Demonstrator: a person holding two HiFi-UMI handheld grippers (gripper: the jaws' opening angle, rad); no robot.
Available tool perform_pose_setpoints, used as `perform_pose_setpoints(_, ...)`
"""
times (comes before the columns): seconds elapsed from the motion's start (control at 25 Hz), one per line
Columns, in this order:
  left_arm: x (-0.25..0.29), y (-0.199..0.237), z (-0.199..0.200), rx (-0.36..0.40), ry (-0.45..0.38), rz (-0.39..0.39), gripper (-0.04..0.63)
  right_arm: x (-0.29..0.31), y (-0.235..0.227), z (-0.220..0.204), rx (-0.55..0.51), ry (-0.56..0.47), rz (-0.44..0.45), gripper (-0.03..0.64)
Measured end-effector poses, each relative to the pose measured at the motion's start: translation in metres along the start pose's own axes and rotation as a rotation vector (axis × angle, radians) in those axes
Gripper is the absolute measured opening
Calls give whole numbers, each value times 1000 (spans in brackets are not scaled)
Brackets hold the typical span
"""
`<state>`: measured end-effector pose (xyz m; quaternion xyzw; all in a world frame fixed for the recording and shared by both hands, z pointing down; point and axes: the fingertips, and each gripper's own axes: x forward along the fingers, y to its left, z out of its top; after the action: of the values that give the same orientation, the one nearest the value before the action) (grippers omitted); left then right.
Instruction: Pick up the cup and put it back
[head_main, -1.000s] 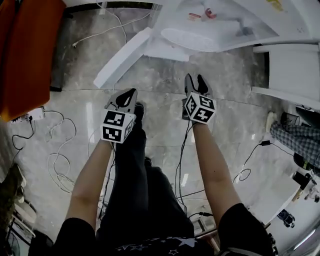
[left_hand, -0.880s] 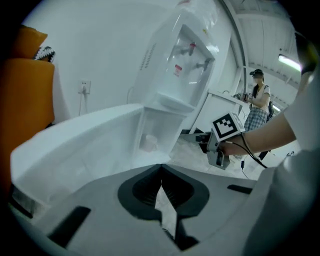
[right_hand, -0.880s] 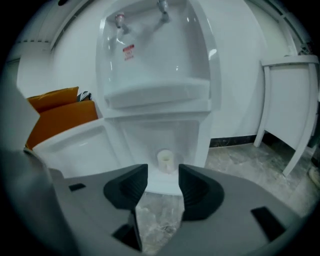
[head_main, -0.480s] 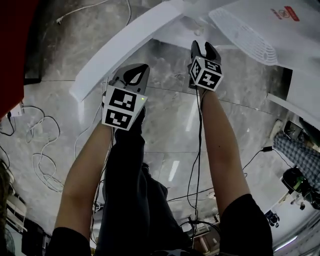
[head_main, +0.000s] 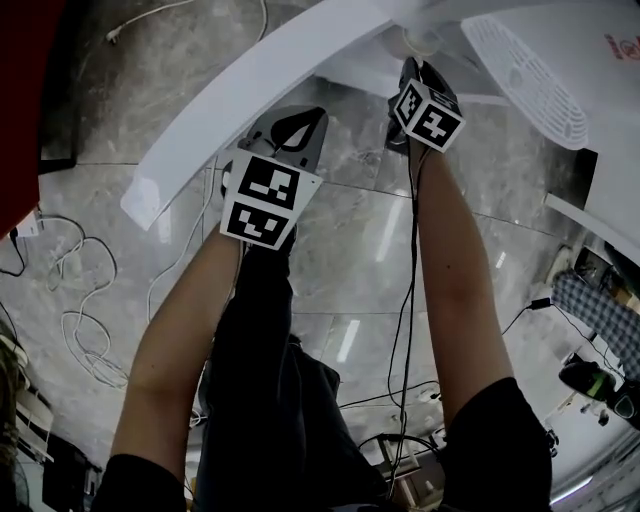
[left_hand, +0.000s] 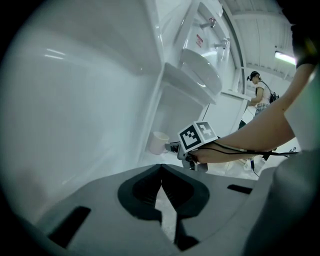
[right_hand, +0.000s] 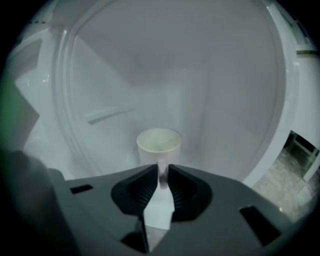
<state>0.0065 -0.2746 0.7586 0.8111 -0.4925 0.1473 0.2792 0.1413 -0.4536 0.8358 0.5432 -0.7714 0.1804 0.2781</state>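
In the head view we see only a pale sliver of the cup (head_main: 412, 42); the right gripper (head_main: 415, 68), jaws just closing on its handle, hides the rest. In the right gripper view the jaws cover the cup's base.

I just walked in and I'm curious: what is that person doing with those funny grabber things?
A person holds a hand-held gripper in each hand and reaches into a white nook. The right hand-held gripper has just been closing its jaws, and they seem to pinch the handle of a pale cup. The cup stands on the white shelf, not yet lifted. The left hand-held gripper is shut and empty, off to the side.
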Motion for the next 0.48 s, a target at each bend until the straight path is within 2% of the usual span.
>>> perform_pose_setpoints(0.04,0,-2,0,0,-1,-3,9,1,-1,0,4,5,-3,66)
perform_pose_setpoints(0.2,-6,-10,-4,9,13,-11,9,-5,3,-1,-21,55,23,56)
perform_pose_setpoints(0.48,-34,-29,4,-8,24,-4,9,-44,11,14,64,32,91,54)
